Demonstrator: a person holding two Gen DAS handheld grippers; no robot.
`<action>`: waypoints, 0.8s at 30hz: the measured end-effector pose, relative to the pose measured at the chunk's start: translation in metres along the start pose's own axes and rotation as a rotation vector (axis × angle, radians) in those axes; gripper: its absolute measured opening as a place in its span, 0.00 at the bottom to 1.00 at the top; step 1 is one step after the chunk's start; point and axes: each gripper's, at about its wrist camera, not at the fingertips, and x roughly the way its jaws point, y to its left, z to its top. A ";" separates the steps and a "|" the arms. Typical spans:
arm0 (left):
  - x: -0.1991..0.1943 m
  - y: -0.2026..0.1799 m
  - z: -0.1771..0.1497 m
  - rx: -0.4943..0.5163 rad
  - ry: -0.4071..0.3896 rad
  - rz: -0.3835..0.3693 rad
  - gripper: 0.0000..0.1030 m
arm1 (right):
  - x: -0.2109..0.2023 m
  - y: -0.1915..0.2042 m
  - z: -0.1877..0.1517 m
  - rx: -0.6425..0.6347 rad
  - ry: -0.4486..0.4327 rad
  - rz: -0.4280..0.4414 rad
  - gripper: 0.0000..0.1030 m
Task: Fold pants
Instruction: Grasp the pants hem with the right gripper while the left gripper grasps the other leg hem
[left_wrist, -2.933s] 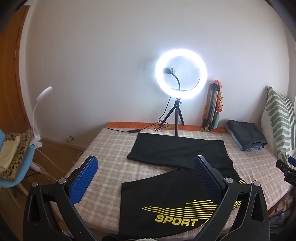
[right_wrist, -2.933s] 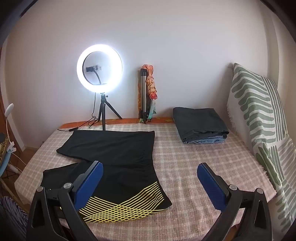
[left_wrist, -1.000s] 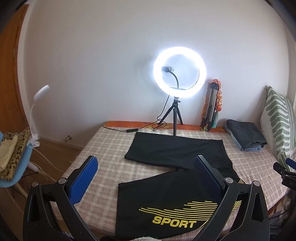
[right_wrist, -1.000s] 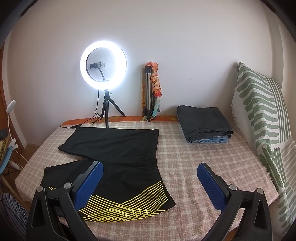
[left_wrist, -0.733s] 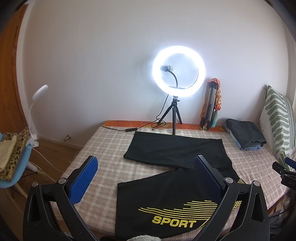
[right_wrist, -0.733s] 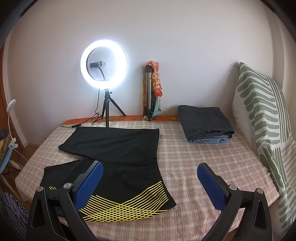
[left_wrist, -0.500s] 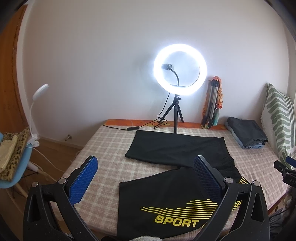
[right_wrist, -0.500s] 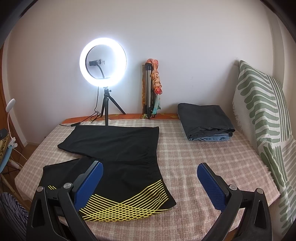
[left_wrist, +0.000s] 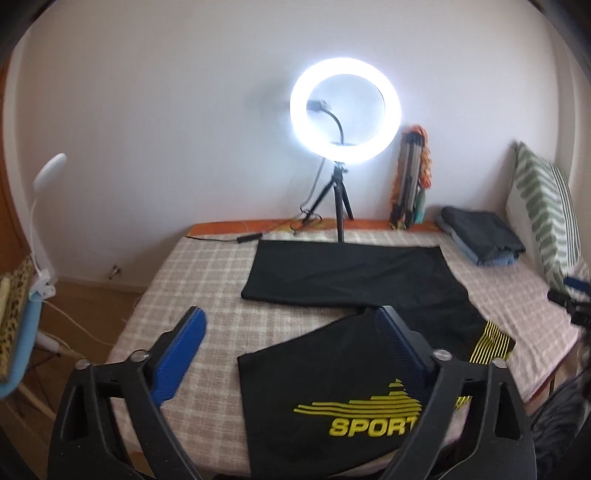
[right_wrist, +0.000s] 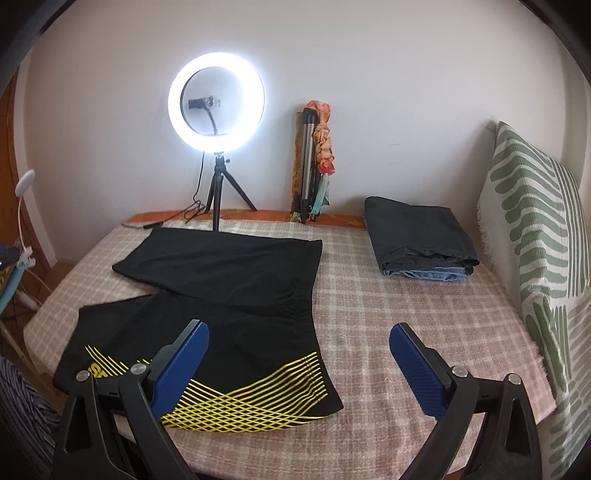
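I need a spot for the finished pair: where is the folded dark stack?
In the right wrist view, the folded dark stack lies far right on the checked cover, beside the striped pillow.

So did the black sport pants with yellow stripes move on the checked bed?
No. The black sport pants still lie beside the ring light tripod.

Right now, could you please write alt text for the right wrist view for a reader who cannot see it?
Black sport pants with yellow line print lie spread, legs apart, on a checked bedspread, seen past the open, empty right gripper. Behind stand a lit ring light on a tripod, a stack of folded clothes and a green-striped pillow.
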 end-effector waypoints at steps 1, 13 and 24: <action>0.004 0.000 -0.002 0.020 0.022 -0.003 0.81 | 0.001 0.000 0.000 -0.013 0.005 0.021 0.95; 0.039 0.004 -0.039 0.117 0.216 -0.101 0.53 | 0.044 0.023 -0.012 -0.276 0.197 0.182 0.84; 0.068 -0.013 -0.077 0.206 0.374 -0.177 0.39 | 0.096 0.066 -0.075 -0.722 0.422 0.296 0.58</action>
